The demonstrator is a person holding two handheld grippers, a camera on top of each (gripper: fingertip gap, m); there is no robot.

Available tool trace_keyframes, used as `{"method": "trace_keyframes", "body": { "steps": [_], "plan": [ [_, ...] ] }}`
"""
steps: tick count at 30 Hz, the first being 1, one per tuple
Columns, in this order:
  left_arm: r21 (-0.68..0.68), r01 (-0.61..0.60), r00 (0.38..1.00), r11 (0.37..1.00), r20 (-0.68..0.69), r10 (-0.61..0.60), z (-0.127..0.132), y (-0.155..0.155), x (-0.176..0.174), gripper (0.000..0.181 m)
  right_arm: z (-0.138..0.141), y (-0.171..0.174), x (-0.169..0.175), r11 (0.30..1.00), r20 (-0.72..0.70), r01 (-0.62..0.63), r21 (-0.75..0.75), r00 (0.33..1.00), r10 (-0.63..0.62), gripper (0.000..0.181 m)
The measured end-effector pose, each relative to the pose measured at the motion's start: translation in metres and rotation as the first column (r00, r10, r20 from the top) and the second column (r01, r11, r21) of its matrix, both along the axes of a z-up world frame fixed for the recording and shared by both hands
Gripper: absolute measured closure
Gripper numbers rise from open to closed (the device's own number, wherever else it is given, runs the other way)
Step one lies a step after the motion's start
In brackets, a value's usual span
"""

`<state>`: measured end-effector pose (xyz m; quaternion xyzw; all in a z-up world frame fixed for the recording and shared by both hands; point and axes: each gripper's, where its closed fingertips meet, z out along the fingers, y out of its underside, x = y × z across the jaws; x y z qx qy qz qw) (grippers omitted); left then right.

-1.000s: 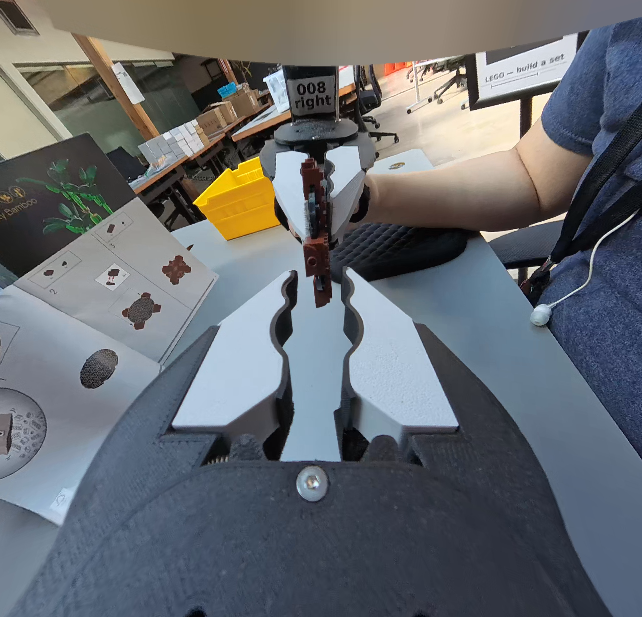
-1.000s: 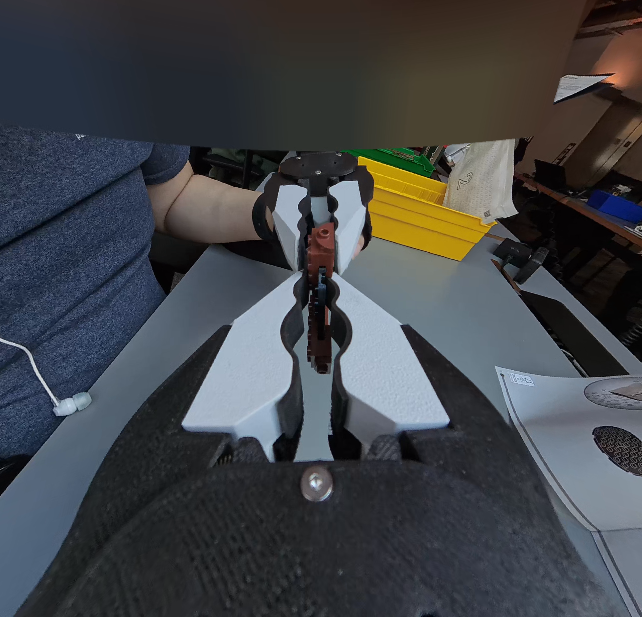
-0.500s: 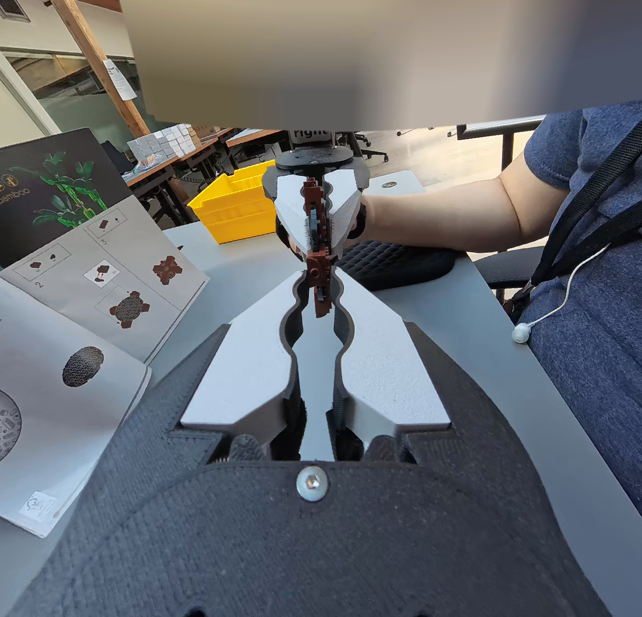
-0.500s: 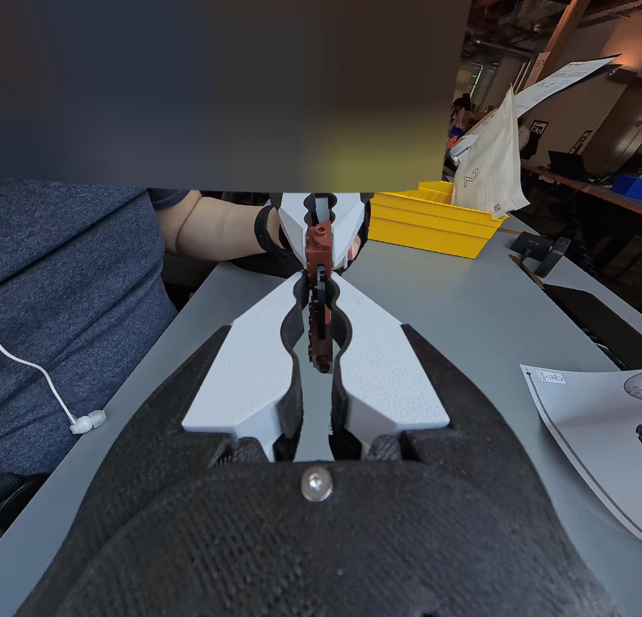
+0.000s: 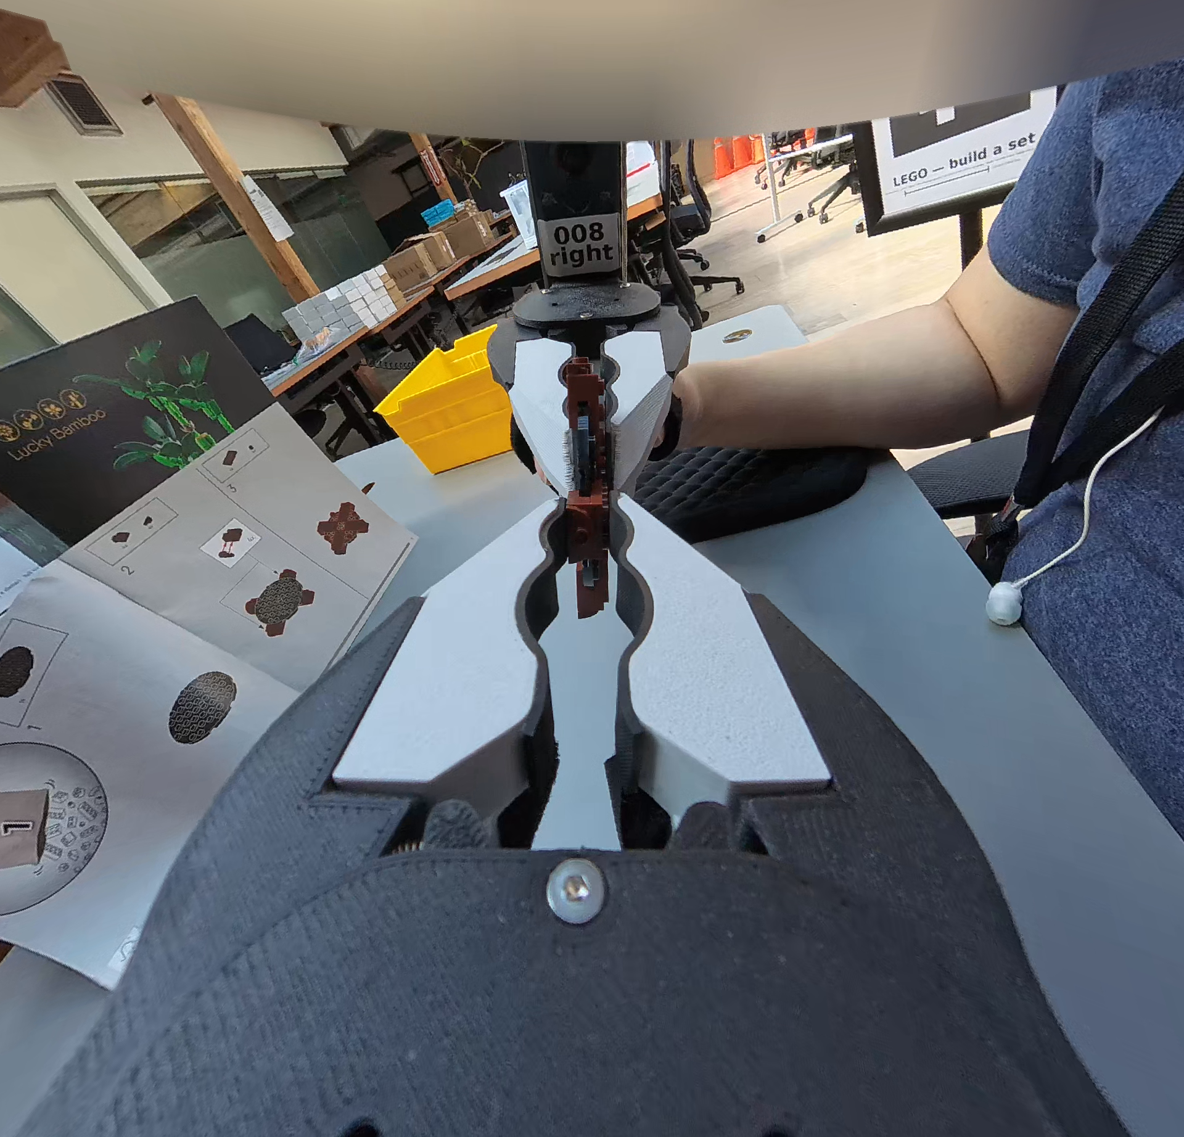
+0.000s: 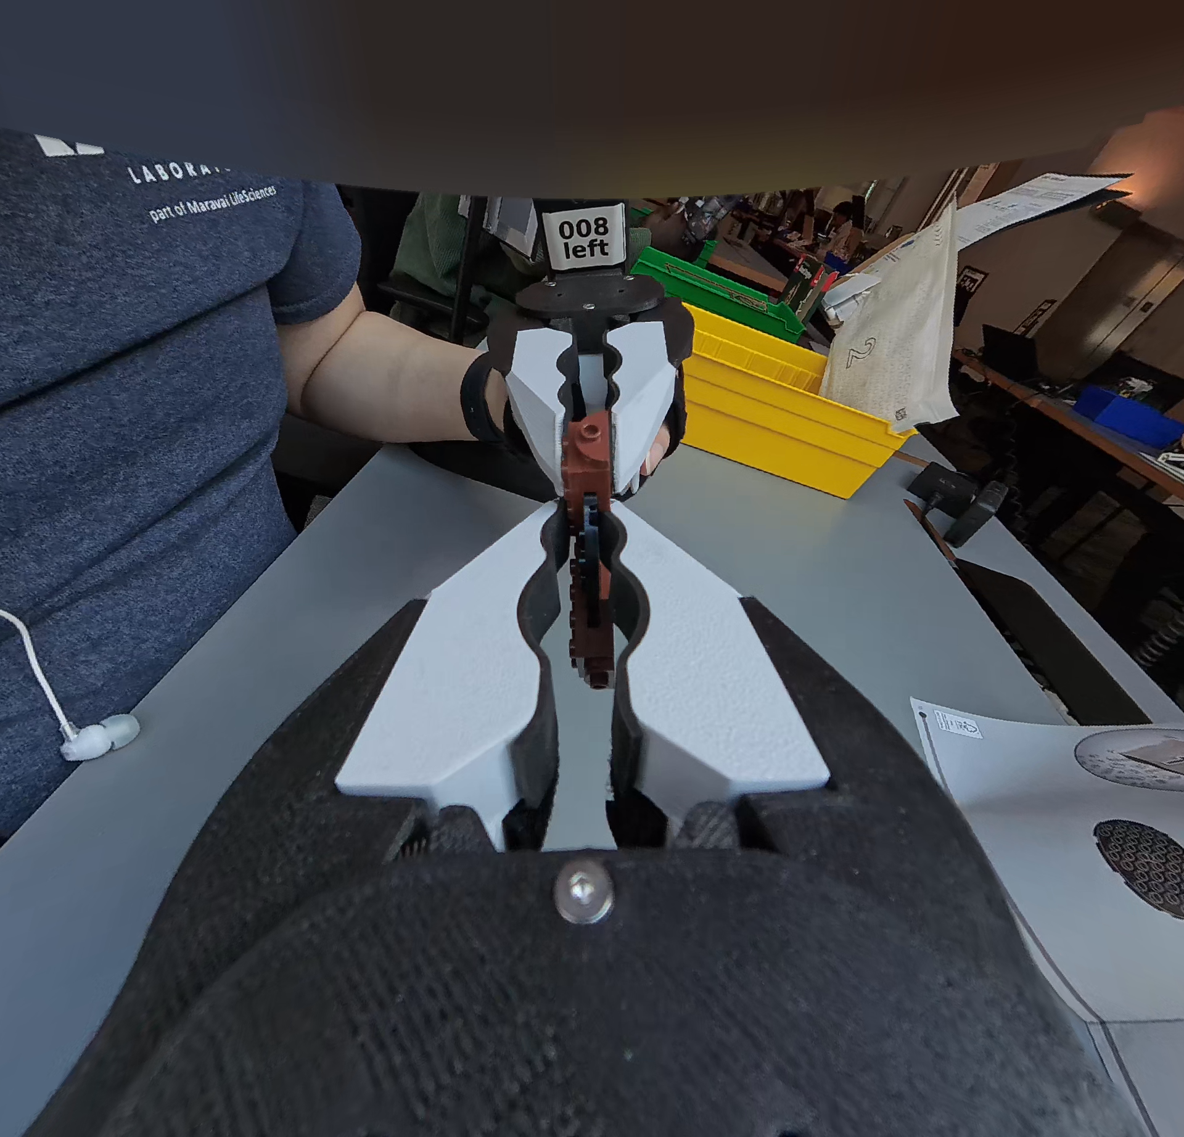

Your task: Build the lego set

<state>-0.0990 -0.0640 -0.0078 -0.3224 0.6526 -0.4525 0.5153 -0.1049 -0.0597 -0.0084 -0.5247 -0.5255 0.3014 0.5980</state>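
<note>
Both hand-held grippers, left (image 5: 586, 517) and right (image 6: 586, 517), clamped tip to tip on the brown and black lego assembly (image 5: 584, 485), held edge-on in the air above the table (image 5: 897, 690).

To seat the brick well:
- Press straight along the shared axis.
- Avoid twisting.
- Check against the booklet (image 5: 192, 594).

Left view only: booklet build steps, box (image 5: 96, 414). Right view only: paper bag (image 6: 890, 350), green bin (image 6: 717, 286).

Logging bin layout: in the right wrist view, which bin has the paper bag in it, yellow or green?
The yellow bin, nearer the camera; the paper bag stands at its right end. The green bin sits behind.
</note>
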Motion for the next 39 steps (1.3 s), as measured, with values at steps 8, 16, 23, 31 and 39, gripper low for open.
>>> {"method": "trace_keyframes", "body": {
  "steps": [8, 16, 23, 31, 39],
  "plan": [
    [0.007, 0.010, 0.999, 1.000, -0.032, -0.010, -0.002, -0.001, -0.002, 0.172, -0.002, -0.001, -0.002, 1.000, 0.002, -0.009, -0.002, 1.000, 0.009, 0.174],
    [-0.005, -0.004, 1.000, 1.000, -0.031, 0.003, -0.003, 0.002, -0.001, 0.172, -0.004, 0.001, -0.001, 1.000, 0.021, 0.014, -0.007, 1.000, -0.014, 0.174],
    [0.062, -0.048, 0.998, 0.997, -0.038, 0.050, -0.008, 0.007, 0.001, 0.171, -0.009, 0.006, 0.003, 0.999, 0.059, 0.046, -0.019, 0.997, -0.045, 0.175],
    [-0.014, -0.061, 0.993, 0.998, -0.098, 0.059, -0.012, 0.020, -0.003, 0.166, -0.008, 0.013, 0.008, 0.996, 0.060, 0.094, -0.012, 0.994, -0.093, 0.174],
    [0.151, -0.144, 0.973, 0.978, -0.158, 0.167, -0.029, 0.033, 0.000, 0.172, 0.008, 0.018, 0.003, 0.971, 0.202, 0.210, 0.113, 0.952, -0.229, 0.145]
  ]
}}
